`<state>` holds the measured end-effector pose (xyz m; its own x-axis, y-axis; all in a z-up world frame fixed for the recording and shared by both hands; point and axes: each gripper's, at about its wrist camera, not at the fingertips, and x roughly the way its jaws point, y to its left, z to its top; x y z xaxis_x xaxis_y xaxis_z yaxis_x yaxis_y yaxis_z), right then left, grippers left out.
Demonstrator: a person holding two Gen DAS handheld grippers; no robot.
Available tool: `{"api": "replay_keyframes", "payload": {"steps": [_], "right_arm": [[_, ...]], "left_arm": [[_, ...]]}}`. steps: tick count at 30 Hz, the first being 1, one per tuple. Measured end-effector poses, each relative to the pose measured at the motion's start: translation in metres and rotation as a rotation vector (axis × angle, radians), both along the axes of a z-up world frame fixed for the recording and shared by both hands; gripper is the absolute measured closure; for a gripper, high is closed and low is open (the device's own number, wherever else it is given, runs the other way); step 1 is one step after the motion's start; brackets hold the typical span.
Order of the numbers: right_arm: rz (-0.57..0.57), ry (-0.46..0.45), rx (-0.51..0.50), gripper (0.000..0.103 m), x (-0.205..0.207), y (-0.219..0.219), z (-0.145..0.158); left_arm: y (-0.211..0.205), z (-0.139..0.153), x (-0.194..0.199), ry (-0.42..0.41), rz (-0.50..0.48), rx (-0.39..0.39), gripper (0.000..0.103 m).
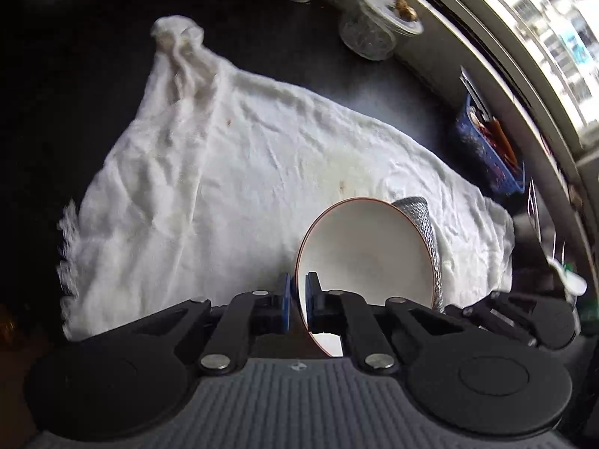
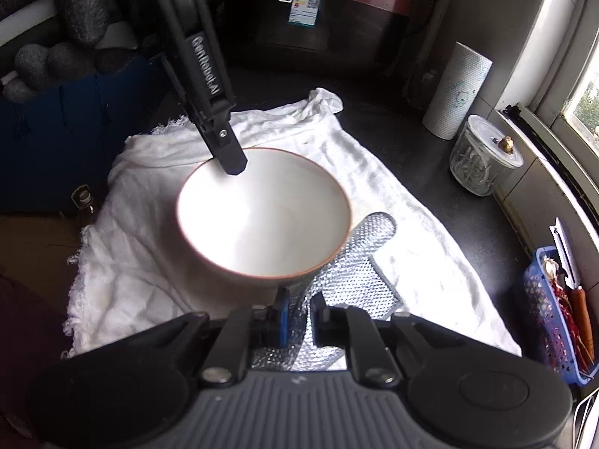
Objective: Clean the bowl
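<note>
- The left gripper (image 1: 297, 292) has its fingers (image 1: 283, 295) pinched narrow on the rim of the bowl (image 1: 365, 250), one pad outside the wall and one inside, so the bowl is held at its edge.
- The right gripper (image 2: 297, 312) has its fingers (image 2: 281, 314) closed on a silvery mesh scouring cloth (image 2: 350, 262), whose free end lies against the outside of the bowl's near wall.
- The bowl sits on or just above the white towel (image 2: 149, 247); whether its base rests there I cannot tell. It is tilted so its mouth faces the right wrist camera.
- The inside looks white and free of visible food or suds, with only a faint mark near the bottom; the outside is mostly hidden.
- My reading: wiping is under way or close to its end. What may remain is the outer wall and foot, then setting the bowl down.
- Further out, the towel covers the dark bench (image 2: 419, 172), and carries a few brownish stains.
- Beyond it stand a glass jar (image 2: 483, 157) and a paper roll (image 2: 456, 91), with a blue basket (image 2: 543, 314) to the right.
</note>
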<state>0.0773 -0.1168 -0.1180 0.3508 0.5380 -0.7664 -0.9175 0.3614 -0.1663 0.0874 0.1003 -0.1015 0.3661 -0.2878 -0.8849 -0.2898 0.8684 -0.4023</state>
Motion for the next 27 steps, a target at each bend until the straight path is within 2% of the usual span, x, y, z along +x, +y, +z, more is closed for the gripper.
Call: {"api": "replay_keyframes", "payload": {"steps": [10, 13, 15, 18, 24, 27], "right_arm": [[0.056, 0.006, -0.004, 0.088, -0.025, 0.014, -0.003], [0.071, 0.006, -0.007, 0.088, -0.030, 0.016, -0.003], [0.080, 0.006, -0.006, 0.089, -0.032, 0.017, -0.004], [0.073, 0.000, -0.013, 0.090, -0.031, 0.016, -0.007], [-0.011, -0.025, -0.005, 0.090, -0.008, -0.002, -0.001], [-0.027, -0.054, -0.010, 0.089, 0.003, -0.006, 0.003]], "left_arm": [[-0.009, -0.007, -0.036, 0.032, 0.208, -0.143, 0.091], [-0.011, -0.012, -0.042, 0.046, 0.271, -0.213, 0.090], [-0.013, -0.014, -0.042, 0.047, 0.268, -0.223, 0.090], [-0.014, -0.009, -0.037, 0.037, 0.191, -0.181, 0.086], [-0.014, 0.008, -0.009, -0.012, -0.007, 0.045, 0.084], [-0.010, 0.011, 0.012, -0.046, -0.118, 0.095, 0.084]]}}
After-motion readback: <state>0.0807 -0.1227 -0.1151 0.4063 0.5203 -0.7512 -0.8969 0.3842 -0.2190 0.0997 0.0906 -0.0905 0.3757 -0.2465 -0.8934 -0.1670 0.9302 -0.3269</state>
